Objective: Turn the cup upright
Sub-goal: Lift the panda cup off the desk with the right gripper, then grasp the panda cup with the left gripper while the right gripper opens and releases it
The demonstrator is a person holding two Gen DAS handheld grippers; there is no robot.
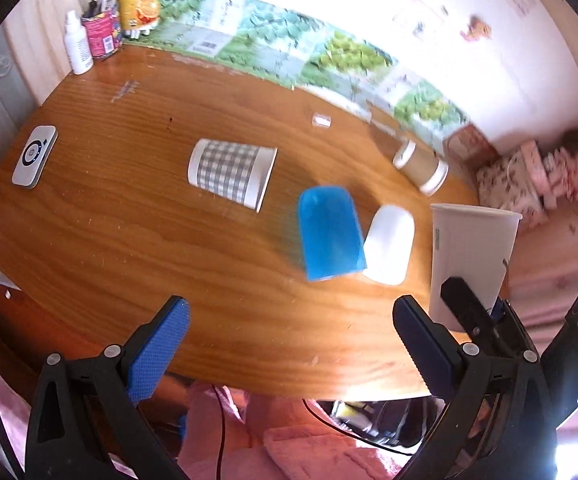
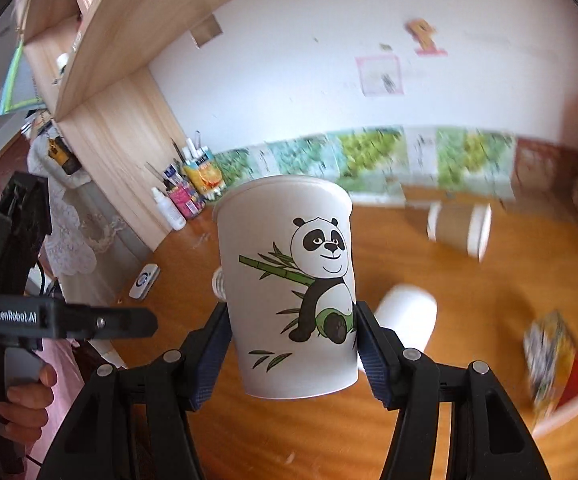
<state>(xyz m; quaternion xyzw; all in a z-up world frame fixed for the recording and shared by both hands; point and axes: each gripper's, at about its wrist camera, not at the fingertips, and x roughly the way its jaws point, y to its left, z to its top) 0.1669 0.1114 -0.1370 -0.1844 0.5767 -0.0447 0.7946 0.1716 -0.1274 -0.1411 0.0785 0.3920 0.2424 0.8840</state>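
Above table [image 2: 469, 304], R gripper [image 2: 291, 336] clamps panda cup [image 2: 289, 280] (L gripper [image 1: 289, 336] wide, empty).

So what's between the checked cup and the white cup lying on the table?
In the left wrist view, a blue cup lies between the checked cup and the white cup, close beside the white one; bare table separates it from the checked cup.

A white paper cup [image 2: 289, 284] with a printed panda holding green bamboo is held upright, its open rim at the top and its narrower base at the bottom. It is clamped at its lower part between the two fingers of the right gripper [image 2: 291, 354] and is seen above the wooden table [image 2: 469, 320].
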